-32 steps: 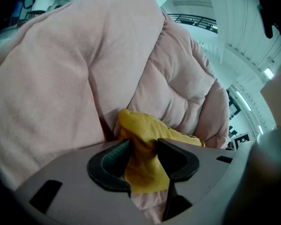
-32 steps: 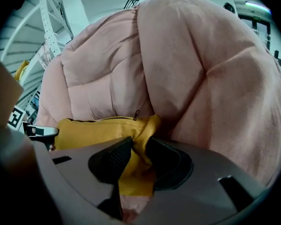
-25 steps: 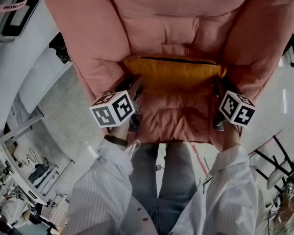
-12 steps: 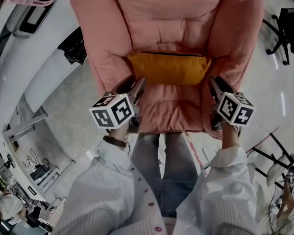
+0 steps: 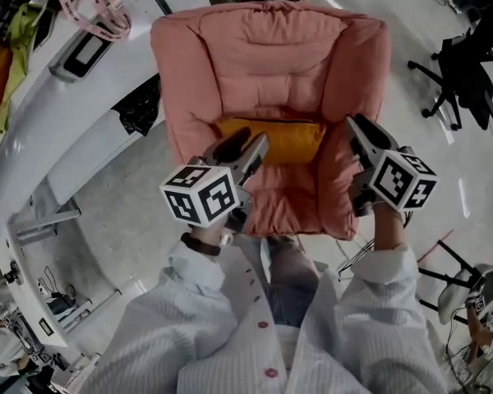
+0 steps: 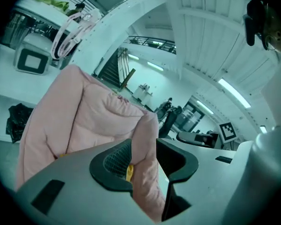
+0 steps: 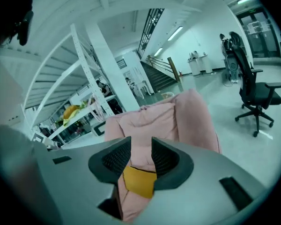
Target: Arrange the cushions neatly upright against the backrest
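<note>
Head view: marker cube (image 5: 201, 195), left hand-held gripper (image 5: 248, 144)

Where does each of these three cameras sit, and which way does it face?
Head view: on the person's head, looking steeply down at the pink armchair, yellow cushion, both sleeves, left gripper and right gripper.
Left gripper view: rides that gripper, looking along its jaws, which have just been closing with nothing between them, toward the armchair.
Right gripper view: rides that gripper, facing the armchair through its open, empty jaws.
Shared: all three show the armchair.
</note>
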A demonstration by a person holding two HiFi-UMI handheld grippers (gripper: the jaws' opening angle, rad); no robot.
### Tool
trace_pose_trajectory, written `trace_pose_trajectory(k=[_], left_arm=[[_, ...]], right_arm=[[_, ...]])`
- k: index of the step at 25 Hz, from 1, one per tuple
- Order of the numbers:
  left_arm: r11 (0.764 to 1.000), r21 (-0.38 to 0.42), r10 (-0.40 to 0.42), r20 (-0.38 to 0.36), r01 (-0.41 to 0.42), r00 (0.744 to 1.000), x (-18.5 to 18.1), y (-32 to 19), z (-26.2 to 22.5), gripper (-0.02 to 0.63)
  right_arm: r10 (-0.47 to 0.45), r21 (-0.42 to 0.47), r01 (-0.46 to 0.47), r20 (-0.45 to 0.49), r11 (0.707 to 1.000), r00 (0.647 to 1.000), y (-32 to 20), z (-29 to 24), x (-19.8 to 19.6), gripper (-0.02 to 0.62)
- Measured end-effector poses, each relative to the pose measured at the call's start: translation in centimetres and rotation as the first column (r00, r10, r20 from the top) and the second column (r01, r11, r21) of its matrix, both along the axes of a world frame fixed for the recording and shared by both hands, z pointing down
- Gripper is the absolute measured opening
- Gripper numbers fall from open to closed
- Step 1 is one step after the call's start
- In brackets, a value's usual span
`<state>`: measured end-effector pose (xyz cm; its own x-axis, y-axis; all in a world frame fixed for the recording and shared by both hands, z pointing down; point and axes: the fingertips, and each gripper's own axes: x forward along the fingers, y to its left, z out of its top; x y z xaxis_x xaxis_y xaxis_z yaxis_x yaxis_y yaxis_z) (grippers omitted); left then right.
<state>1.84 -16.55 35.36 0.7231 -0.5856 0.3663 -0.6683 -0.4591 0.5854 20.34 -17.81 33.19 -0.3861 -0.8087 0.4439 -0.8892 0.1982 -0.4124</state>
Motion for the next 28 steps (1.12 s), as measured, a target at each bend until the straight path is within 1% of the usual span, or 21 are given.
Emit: trace_pose_trajectory(k=[3,7,10,12,16,19,21,23,26,28], left_arm=[[0.996,0.062,0.066,-0.047,-0.063,0.997,1.6,0.1,-3.7,0.163],[0.981,0.144,0.153,-0.156,-0.131,0.976,3.4,1.4,-9.0,0.147],[0.962,0.207,0.219,-0.189,-0.18,0.957,4.7,3.0,-12.6,0.132],[0.942,0.256,0.27,-0.186,-0.219,0.945,5.7,4.3,-14.8,0.112],[0.894,0.343,0.354,-0.144,-0.289,0.924,7.6,7.0,-18.0,0.054],[0.868,0.382,0.385,-0.117,-0.316,0.916,8.2,8.7,-19.3,0.028],[0.858,0.398,0.395,-0.108,-0.325,0.912,8.3,9.5,-19.7,0.017],[0.852,0.405,0.403,-0.1,-0.332,0.91,8.5,9.9,-19.8,0.011],[0.851,0.401,0.406,-0.095,-0.338,0.909,9.0,10.2,-19.6,0.011],[0.852,0.395,0.41,-0.097,-0.343,0.907,9.3,10.4,-19.5,0.011]], right_arm=[[-0.085,0.066,0.085,-0.004,0.994,0.996,0.4,-4.8,-1.7,0.097],[-0.167,0.132,0.165,-0.003,0.977,0.986,3.3,-9.1,-3.7,0.097],[-0.197,0.183,0.205,-0.06,0.962,0.979,5.8,-11.4,-4.8,0.097],[-0.193,0.214,0.214,-0.116,0.953,0.974,7.4,-12.5,-5.2,0.094],[-0.15,0.279,0.206,-0.209,0.938,0.966,9.9,-14.7,-5.2,0.05],[-0.116,0.313,0.195,-0.252,0.929,0.961,11.2,-15.9,-5.2,0.028],[-0.081,0.332,0.166,-0.257,0.929,0.963,11.5,-16.5,-4.8,0.022],[-0.055,0.343,0.135,-0.233,0.93,0.971,11.4,-16.8,-4.4,0.016],[-0.052,0.344,0.115,-0.189,0.932,0.981,11.4,-16.9,-4.3,0.014],[-0.063,0.343,0.125,-0.187,0.931,0.98,11.5,-16.9,-4.5,0.014]])
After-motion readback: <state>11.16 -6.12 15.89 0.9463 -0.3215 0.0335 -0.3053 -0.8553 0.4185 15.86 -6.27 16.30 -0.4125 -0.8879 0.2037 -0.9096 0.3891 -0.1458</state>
